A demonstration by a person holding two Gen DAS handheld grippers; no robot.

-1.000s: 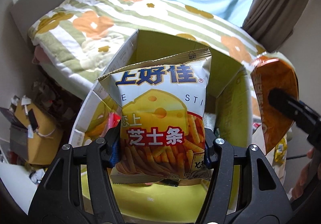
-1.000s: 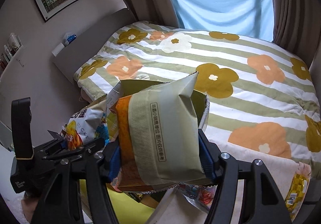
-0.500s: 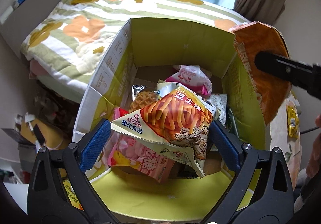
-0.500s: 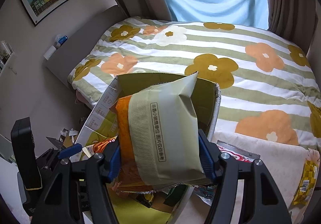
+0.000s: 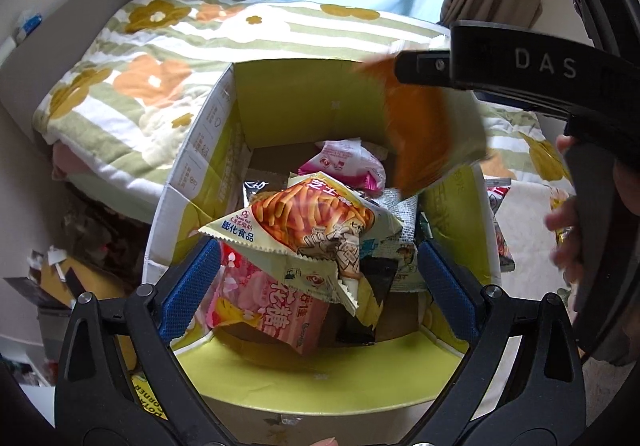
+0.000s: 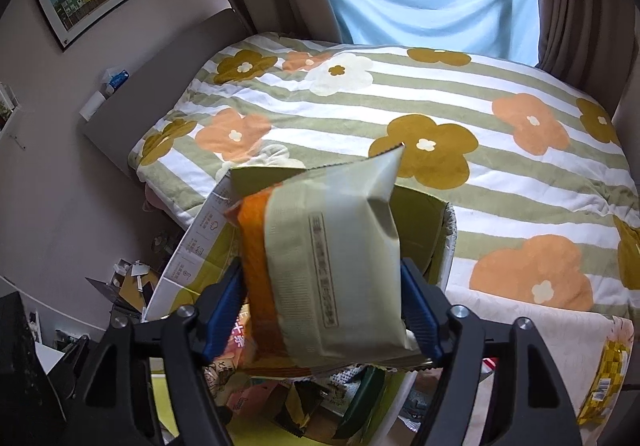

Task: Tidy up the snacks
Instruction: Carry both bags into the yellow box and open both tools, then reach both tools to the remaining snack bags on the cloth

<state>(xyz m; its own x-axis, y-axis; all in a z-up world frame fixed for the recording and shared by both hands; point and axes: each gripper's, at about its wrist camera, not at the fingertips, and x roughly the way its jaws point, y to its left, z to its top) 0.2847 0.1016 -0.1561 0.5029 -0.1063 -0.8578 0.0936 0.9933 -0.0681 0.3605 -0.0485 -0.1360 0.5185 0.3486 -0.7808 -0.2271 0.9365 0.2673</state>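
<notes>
An open cardboard box [image 5: 280, 94] with yellow-green inner walls holds several snack packs. The cheese-stick bag [image 5: 304, 222] lies on top of the pile, over a pink candy pack [image 5: 272, 310]. My left gripper [image 5: 316, 286] is open and empty just above the box's near side. My right gripper [image 6: 322, 310] is shut on an orange and grey-green snack bag [image 6: 332, 258], held over the box [image 6: 200, 246]. In the left wrist view that bag [image 5: 424, 134] is blurred over the box's far right corner.
The box stands against a bed with a flowered striped quilt [image 6: 440, 94]. A yellow snack pack [image 6: 604, 378] and other packs [image 5: 498, 202] lie on a cloth right of the box. Clutter and a brown bag [image 5: 80, 286] sit on the floor at left.
My left gripper opened and dropped the cheese-stick bag into the box. My right gripper carried the orange bag leftward, from beside the box to above it.
</notes>
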